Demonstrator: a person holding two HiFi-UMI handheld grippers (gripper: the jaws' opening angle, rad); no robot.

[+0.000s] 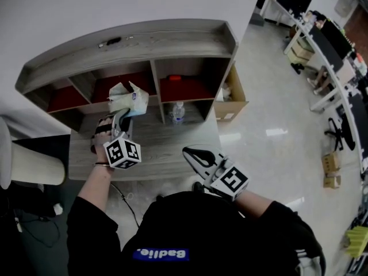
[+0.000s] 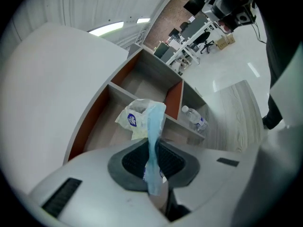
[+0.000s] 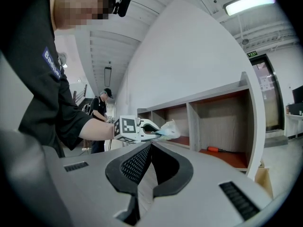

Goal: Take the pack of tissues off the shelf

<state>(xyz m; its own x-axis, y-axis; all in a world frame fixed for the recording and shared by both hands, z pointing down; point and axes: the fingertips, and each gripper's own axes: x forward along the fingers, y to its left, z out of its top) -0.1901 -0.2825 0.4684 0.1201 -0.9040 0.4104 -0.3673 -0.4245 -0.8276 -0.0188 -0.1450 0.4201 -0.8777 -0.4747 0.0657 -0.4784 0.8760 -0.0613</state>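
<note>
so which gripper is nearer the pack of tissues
Left. The left gripper is shut on the pack of tissues, pinching its wrapper in front of the shelf. The right gripper sits apart, down and right in the head view, jaws together, empty.

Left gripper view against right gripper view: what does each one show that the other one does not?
Only the left gripper view: a water bottle in the shelf. Only the right gripper view: an orange-handled tool in a compartment and the marker cube on the left claw. Both: the pack of tissues pinched in the left claw, and the shelf.
</note>
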